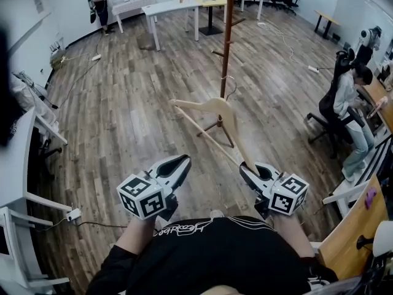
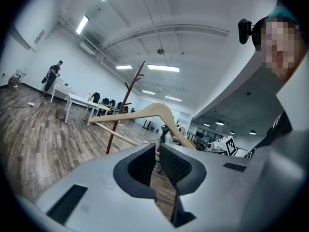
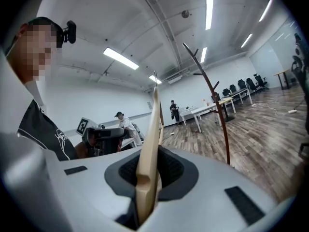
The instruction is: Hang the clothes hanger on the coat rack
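Observation:
A pale wooden clothes hanger (image 1: 215, 107) hangs in the air in front of me, with one arm end clamped in my right gripper (image 1: 249, 166). In the right gripper view the hanger (image 3: 153, 129) runs edge-on up from between the jaws of that gripper (image 3: 149, 163). Its wire hook (image 1: 230, 85) is close beside the brown coat rack pole (image 1: 226, 48), and I cannot tell whether they touch. My left gripper (image 1: 184, 160) is to the left of the hanger and apart from it, shut and empty. The left gripper view shows the hanger (image 2: 154, 110) and rack (image 2: 123, 110) beyond that gripper's (image 2: 157, 151) jaws.
The rack's feet (image 1: 218, 128) spread over the wood floor. A person sits on an office chair (image 1: 350, 97) at the right. White tables (image 1: 172, 6) and a standing person (image 1: 98, 2) are at the far end. A white desk (image 1: 12, 165) lies left, a wooden desk (image 1: 356, 226) near right.

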Available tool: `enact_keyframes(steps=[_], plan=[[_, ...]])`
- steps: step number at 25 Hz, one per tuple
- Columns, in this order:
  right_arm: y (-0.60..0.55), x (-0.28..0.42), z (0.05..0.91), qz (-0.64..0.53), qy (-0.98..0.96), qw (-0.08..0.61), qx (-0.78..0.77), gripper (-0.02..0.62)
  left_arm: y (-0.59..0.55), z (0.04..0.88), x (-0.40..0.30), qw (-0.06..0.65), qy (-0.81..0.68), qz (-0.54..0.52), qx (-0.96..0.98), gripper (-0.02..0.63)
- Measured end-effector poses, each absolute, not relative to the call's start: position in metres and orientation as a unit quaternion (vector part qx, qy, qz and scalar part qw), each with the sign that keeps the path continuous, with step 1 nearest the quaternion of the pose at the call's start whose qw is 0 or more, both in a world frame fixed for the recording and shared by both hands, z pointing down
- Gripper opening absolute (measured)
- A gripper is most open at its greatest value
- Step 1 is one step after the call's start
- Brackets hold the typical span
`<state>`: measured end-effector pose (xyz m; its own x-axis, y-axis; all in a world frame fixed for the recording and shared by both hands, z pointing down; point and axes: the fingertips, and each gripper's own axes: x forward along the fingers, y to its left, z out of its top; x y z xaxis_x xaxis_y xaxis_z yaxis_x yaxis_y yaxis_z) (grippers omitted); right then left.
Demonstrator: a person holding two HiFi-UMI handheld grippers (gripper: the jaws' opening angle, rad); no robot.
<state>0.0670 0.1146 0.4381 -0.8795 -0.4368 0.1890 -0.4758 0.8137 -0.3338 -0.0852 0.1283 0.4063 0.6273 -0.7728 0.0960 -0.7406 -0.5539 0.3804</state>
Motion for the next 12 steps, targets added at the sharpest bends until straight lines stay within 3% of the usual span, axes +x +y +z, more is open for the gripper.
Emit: enact_keyframes(steps=[12], plan=[[0.023, 0.115, 0.443, 0.193, -0.949, 0.047, 0.246, 0.063, 0.036, 0.408, -0.036, 0.197, -0.425, -0.029, 0.883, 0.032]])
